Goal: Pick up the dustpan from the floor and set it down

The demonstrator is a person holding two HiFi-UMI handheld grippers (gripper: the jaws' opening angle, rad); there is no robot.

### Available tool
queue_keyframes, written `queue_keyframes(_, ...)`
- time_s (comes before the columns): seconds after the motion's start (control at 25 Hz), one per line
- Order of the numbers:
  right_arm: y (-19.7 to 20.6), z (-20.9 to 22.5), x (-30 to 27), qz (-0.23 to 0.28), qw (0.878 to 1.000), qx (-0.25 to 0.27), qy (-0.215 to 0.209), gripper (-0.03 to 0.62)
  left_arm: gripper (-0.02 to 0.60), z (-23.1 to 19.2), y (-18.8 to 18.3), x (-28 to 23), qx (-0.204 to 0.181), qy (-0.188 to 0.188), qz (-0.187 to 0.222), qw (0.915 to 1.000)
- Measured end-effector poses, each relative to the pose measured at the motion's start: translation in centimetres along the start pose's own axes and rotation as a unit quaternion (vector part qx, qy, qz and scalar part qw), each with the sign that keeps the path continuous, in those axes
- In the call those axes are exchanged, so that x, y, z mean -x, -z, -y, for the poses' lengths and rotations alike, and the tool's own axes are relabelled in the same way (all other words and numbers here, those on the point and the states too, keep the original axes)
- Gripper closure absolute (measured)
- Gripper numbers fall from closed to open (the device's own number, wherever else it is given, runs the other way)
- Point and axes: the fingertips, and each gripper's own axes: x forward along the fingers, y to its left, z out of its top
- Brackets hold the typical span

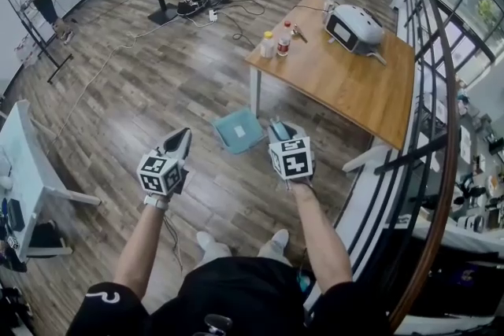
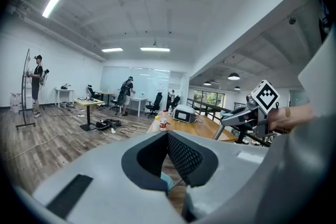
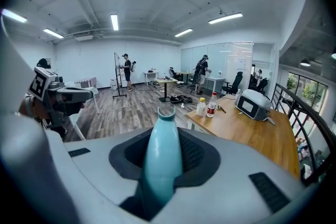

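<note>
The left tongs [image 1: 183, 138] [image 2: 168, 136] are closed, with nothing gripped between them. Just to their right, between the two tongs and slightly ahead, the teal dustpan [image 1: 239, 130] is seen over the wooden floor [image 1: 157, 90]; whether it touches the floor cannot be told. Its handle [image 3: 163, 155] is clamped in the right tongs [image 1: 278, 128] [image 3: 164, 136], with the handle's end sticking out past the tips. Ahead and right of the right tongs, a wooden surface [image 1: 346, 83] is loaded with two bottles [image 1: 268, 46] and a white device [image 1: 354, 27].

L tool [image 2: 168, 136] jaws together, R tool [image 2: 228, 117] at right, table [image 2: 197, 127] beyond
</note>
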Motion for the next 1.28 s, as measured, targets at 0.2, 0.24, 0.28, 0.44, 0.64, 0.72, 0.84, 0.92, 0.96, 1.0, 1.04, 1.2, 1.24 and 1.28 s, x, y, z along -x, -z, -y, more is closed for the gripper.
queue_keyframes(0.2, 2.6, -1.4, -1.4, -0.023, 1.0, -0.002, -0.003, 0.503, 0.583, -0.3, 2.4, 0.6, 0.008, 0.004, -0.011, 0.9999)
queue_keyframes(0.24, 3.3, -1.5, -1.9, -0.026, 1.0, -0.003, -0.003, 0.503, 0.583, -0.3, 2.9, 0.5, 0.01, 0.004, -0.013, 0.9999)
queue_keyframes(0.28, 3.8, -1.6, -2.5, -0.028, 1.0, -0.004, -0.002, 0.503, 0.583, -0.5, 3.4, 0.4, 0.011, 0.003, -0.015, 0.9998)
queue_keyframes(0.44, 6.0, -1.9, -4.7, -0.041, 0.999, -0.007, 0.003, 0.502, 0.583, -1.3, 4.9, -0.3, 0.021, 0.005, -0.018, 0.9996)
queue_keyframes(0.64, 9.2, -2.4, -8.0, -0.058, 0.998, -0.014, 0.011, 0.502, 0.583, -2.1, 7.7, -1.2, 0.028, 0.012, -0.032, 0.999)
queue_keyframes(0.72, 10.6, -2.5, -9.3, -0.067, 0.997, -0.018, 0.013, 0.502, 0.583, -2.4, 9.3, -1.6, 0.029, 0.016, -0.043, 0.9985)
queue_keyframes(0.84, 12.9, -3.1, -11.5, -0.077, 0.997, -0.021, 0.016, 0.502, 0.583, -3.3, 12.2, -1.9, 0.044, 0.025, -0.061, 0.9968)
queue_keyframes(0.92, 14.0, -3.4, -13.2, -0.078, 0.997, -0.017, 0.018, 0.502, 0.583, -4.4, 14.2, -2.1, 0.058, 0.029, -0.069, 0.9955)
queue_keyframes(0.96, 14.4, -3.6, -14.1, -0.076, 0.997, -0.015, 0.02, 0.502, 0.583, -5.0, 15.2, -2.2, 0.061, 0.03, -0.073, 0.995)
queue_keyframes(1.0, 15.0, -3.8, -15.0, -0.075, 0.997, -0.013, 0.022, 0.502, 0.583, -5.5, 16.1, -2.3, 0.06, 0.03, -0.078, 0.9947)
queue_keyframes(1.04, 15.6, -4.1, -15.7, -0.076, 0.997, -0.012, 0.023, 0.502, 0.583, -6.0, 17.1, -2.3, 0.057, 0.03, -0.083, 0.9945)
queue_keyframes(1.2, 18.8, -6.2, -18.4, -0.09, 0.996, -0.008, 0.021, 0.502, 0.583, -7.8, 20.3, -2.1, 0.051, 0.032, -0.094, 0.9938)
queue_keyframes(1.24, 19.6, -6.6, -19.0, -0.093, 0.995, -0.007, 0.022, 0.502, 0.583, -8.1, 21.0, -2.0, 0.052, 0.033, -0.096, 0.9935)
queue_keyframes(1.28, 20.4, -7.1, -19.5, -0.096, 0.995, -0.007, 0.023, 0.502, 0.583, -8.4, 21.7, -2.0, 0.052, 0.036, -0.098, 0.9932)
